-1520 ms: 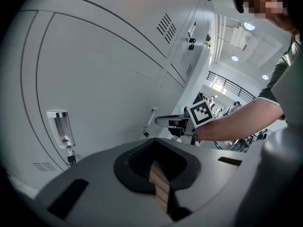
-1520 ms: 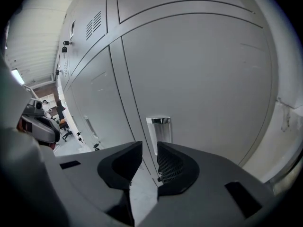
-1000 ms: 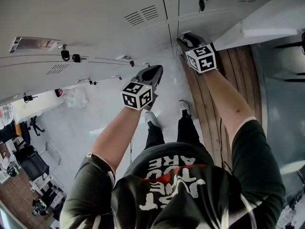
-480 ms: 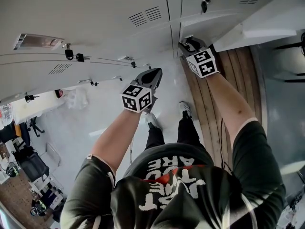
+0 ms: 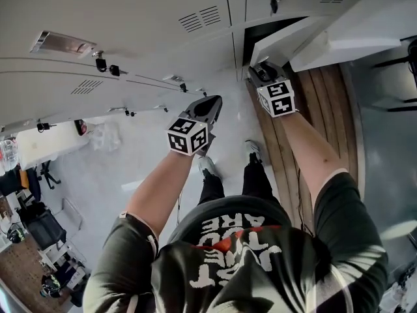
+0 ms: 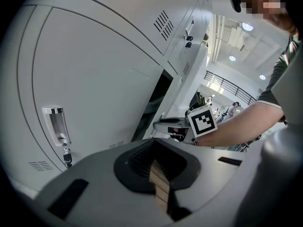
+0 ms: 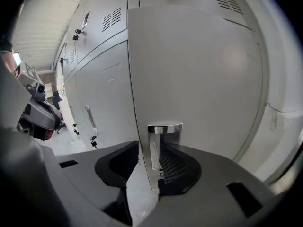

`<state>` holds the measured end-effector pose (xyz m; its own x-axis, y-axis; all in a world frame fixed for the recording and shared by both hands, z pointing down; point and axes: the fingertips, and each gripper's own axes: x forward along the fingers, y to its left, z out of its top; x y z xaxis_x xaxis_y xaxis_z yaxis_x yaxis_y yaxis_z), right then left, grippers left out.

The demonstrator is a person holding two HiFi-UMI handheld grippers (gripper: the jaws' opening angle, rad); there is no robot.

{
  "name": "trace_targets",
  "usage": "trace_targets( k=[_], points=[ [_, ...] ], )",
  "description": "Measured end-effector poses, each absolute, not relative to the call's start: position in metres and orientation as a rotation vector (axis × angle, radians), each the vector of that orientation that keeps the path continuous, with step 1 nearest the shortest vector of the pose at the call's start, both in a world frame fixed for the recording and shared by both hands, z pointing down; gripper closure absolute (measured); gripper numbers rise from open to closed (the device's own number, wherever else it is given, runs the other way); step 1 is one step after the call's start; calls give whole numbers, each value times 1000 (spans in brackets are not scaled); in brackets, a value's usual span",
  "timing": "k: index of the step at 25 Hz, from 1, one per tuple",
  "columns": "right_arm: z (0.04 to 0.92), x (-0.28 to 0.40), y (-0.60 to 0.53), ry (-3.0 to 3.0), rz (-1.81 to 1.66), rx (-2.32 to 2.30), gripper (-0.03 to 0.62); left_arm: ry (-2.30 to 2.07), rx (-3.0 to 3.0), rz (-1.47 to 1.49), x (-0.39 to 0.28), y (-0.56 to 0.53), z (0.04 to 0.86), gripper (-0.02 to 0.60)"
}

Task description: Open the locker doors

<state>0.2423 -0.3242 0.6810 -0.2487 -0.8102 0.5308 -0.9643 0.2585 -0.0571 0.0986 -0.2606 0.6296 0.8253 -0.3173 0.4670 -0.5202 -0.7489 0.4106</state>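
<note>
The right gripper [image 7: 150, 174] pinches the free edge of the locker door [image 7: 199, 70], one jaw on each face, right at the chrome handle [image 7: 163, 143]. The door is plain pale grey and stands ajar from the locker bank. The left gripper [image 6: 161, 178] hangs clear of the lockers, jaws pressed together on nothing.

The pale grey metal locker bank [image 5: 130, 18] is viewed steeply downward from the head. The left gripper view is aimed along its fronts from farther off; the right gripper view is held close against the open grey locker door [image 7: 199, 79], shared by all views.
</note>
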Motion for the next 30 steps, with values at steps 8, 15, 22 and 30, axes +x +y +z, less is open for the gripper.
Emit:
trace_targets(
  k=[8,15,22,30],
  points=[
    [682,254,-294,-2059,556,1704,456,-610,2483,508,95,-244,623,574],
    [684,268,-263,-2050,560,1717,455,-584,2499,525,102,-228,619,574],
    [686,282,-236,-2052,605,1747,453,-523,2516,553,126,-211,619,574],
    [687,304,-202,-2037,653,1786,451,-438,2547,580,164,-197,615,574]
  ],
)
